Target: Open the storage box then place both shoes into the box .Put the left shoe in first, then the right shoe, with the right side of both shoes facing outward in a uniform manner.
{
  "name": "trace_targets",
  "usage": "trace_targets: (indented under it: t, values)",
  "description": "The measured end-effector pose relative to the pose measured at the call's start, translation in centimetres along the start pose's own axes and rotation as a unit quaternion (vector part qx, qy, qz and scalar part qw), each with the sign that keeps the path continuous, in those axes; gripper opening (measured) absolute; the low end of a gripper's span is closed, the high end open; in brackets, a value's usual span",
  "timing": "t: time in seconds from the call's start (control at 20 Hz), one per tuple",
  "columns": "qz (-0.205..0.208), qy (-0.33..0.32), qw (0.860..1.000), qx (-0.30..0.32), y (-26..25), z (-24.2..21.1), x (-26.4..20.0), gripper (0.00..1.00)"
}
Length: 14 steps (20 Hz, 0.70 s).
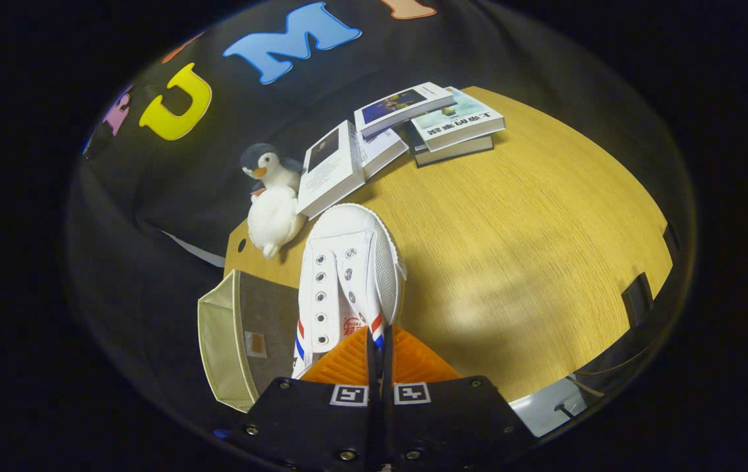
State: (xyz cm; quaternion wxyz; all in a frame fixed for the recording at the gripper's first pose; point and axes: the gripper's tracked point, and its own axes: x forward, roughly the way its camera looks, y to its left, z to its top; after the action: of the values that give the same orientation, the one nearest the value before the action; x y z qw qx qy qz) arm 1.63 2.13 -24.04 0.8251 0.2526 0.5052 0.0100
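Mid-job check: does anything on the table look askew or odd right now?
The books beyond the shoe lie fanned in a loose pile. The gripper is shut on the shoe's collar, carrying it beside the storage box. Otherwise nothing stands out.

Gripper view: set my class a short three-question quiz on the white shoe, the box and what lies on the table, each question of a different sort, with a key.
1. True or false: the gripper has its fingers closed on the white lace-up canvas shoe.
2. Multiple choice: what sits just beyond the shoe's toe, beside the white books? A) a red mug B) a plush penguin toy C) a glass bottle
3. Fill in: the beige and grey fabric storage box lies beside the shoe, at the edge of the ______ table.

Key: 1 true: the fingers are nearly together, pinching the shoe's collar by the red and blue stripes. 2 B. 3 wooden.
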Motion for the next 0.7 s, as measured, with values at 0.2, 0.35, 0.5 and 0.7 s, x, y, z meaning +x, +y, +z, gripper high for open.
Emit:
trace_targets:
  t: [0.2, 0.35, 0.5, 0.7]
  values:
    - [0.011, -0.004, 1.0, -0.021, 4.1, -0.2, -0.6, 0.0]
    - [0.017, -0.005, 0.999, -0.04, 7.0, -0.7, -0.9, 0.0]
    - [0.033, -0.004, 0.998, -0.051, 10.2, -1.5, -0.9, 0.0]
    - [0.052, 0.003, 0.996, -0.071, 14.2, -3.0, -0.2, 0.0]
